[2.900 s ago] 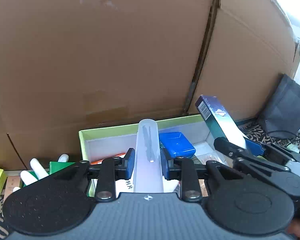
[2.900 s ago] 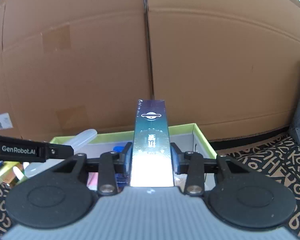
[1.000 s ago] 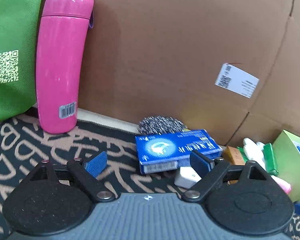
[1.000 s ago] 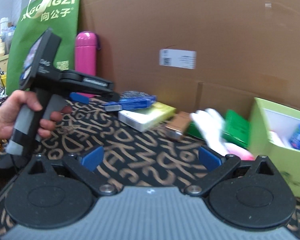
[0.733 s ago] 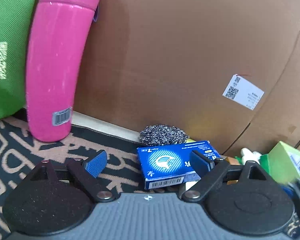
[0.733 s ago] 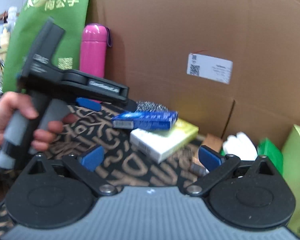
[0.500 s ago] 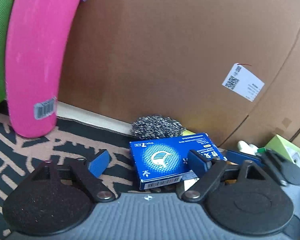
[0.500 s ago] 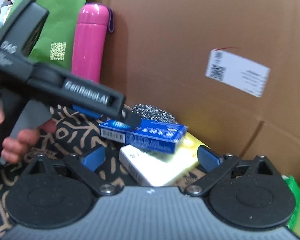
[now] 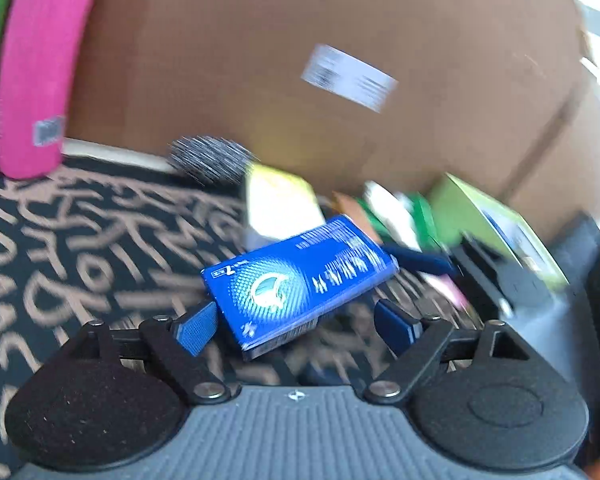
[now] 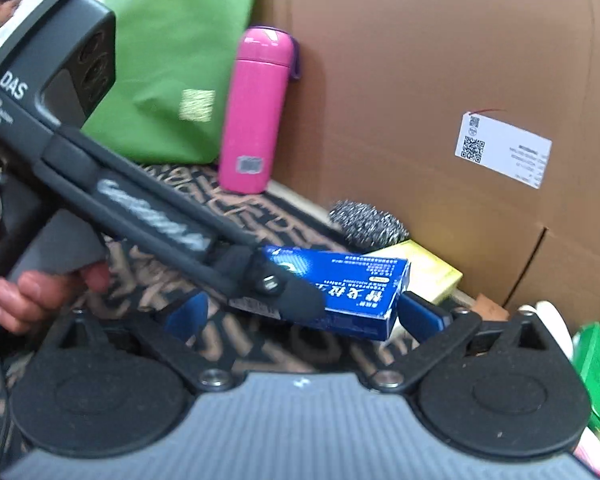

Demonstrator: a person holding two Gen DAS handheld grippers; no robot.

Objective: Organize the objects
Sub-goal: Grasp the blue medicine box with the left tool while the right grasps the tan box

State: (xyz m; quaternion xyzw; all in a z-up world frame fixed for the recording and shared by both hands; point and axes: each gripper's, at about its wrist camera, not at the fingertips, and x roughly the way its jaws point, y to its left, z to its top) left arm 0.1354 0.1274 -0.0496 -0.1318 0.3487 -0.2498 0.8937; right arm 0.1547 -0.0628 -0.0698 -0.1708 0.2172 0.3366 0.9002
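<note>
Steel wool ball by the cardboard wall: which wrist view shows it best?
The right wrist view. There the steel wool ball is sharp, its wiry strands clear, sitting against the cardboard wall behind the blue box. In the left wrist view it is only a motion-blurred grey smear.

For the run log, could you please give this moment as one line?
left gripper: jaws opening, blue box between | right gripper: open, near box | hold: unclear

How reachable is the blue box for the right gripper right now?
Probably, but contested. The blue box lies just ahead of the right gripper, whose jaws stand wide open, and its right end is free. The left gripper straddles it, jaws opening, one finger crossing its near left side, so the two could collide.
</note>
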